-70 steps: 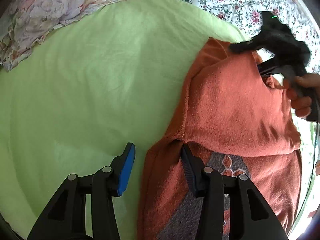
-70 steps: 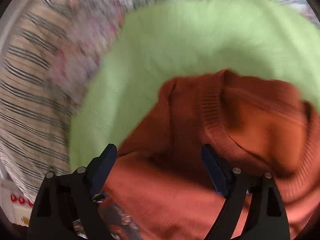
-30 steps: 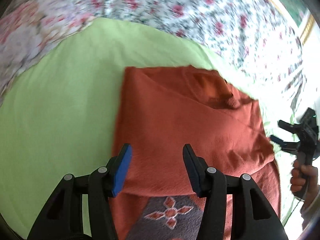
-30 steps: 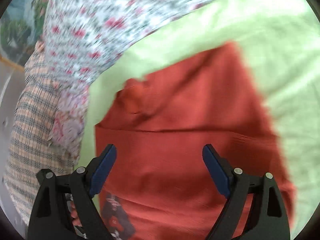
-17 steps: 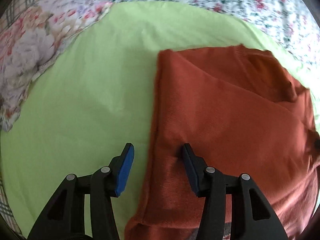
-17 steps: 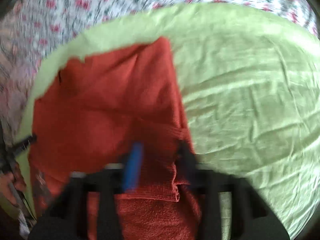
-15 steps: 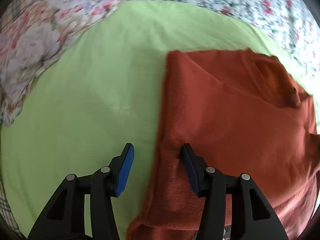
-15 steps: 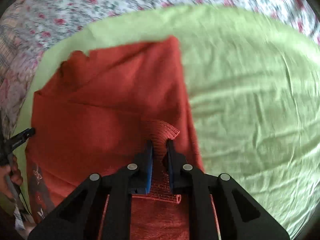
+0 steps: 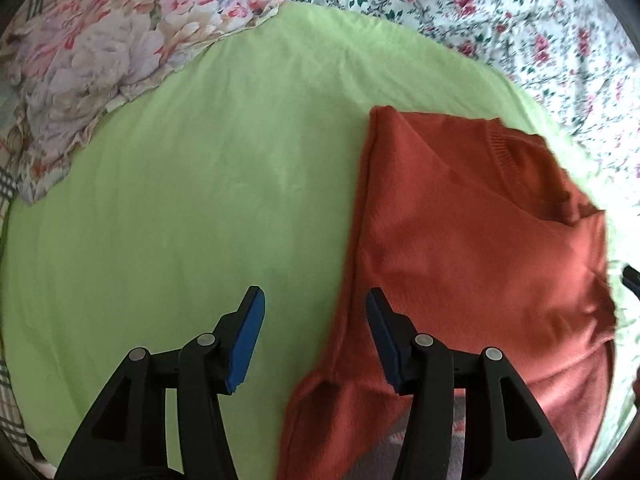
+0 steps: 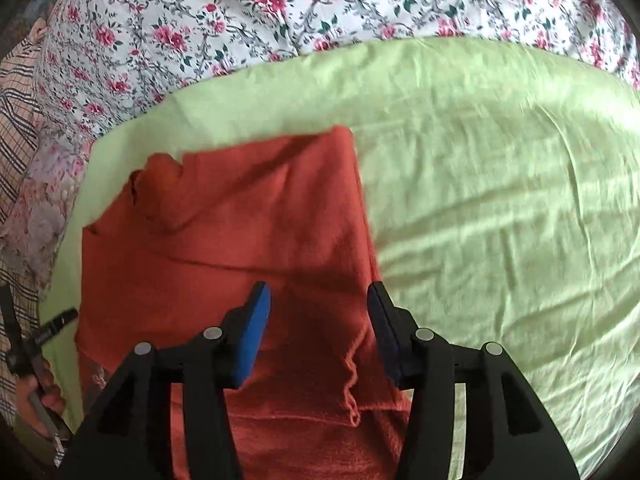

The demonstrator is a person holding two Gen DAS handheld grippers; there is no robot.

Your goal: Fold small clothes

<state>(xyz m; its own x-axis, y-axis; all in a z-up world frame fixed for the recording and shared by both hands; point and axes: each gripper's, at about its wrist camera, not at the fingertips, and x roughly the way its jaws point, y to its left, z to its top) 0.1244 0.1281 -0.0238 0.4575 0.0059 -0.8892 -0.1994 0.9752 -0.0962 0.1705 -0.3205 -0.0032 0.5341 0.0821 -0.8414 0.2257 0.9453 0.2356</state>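
A rust-orange knitted sweater lies on a light green sheet, its sleeves folded across the body. My left gripper hovers over the sweater's left edge. Its jaws are opening slightly, the edge runs between them, and the pads do not press on it. My right gripper hangs over the sweater near its right edge. Its jaws are opening, and the ribbed sleeve cuff lies loose below them. A hand holding the left gripper shows at the left edge of the right wrist view.
The green sheet spreads wide to the right of the sweater. Around it lies a rose-print bed cover. A flowered pillow sits at the far left, with plaid cloth beyond.
Half a second ago my right gripper was shut on the sleeve cuff; its jaws now stand apart and the cuff lies on the sweater. My left gripper slid over the sweater's left edge.
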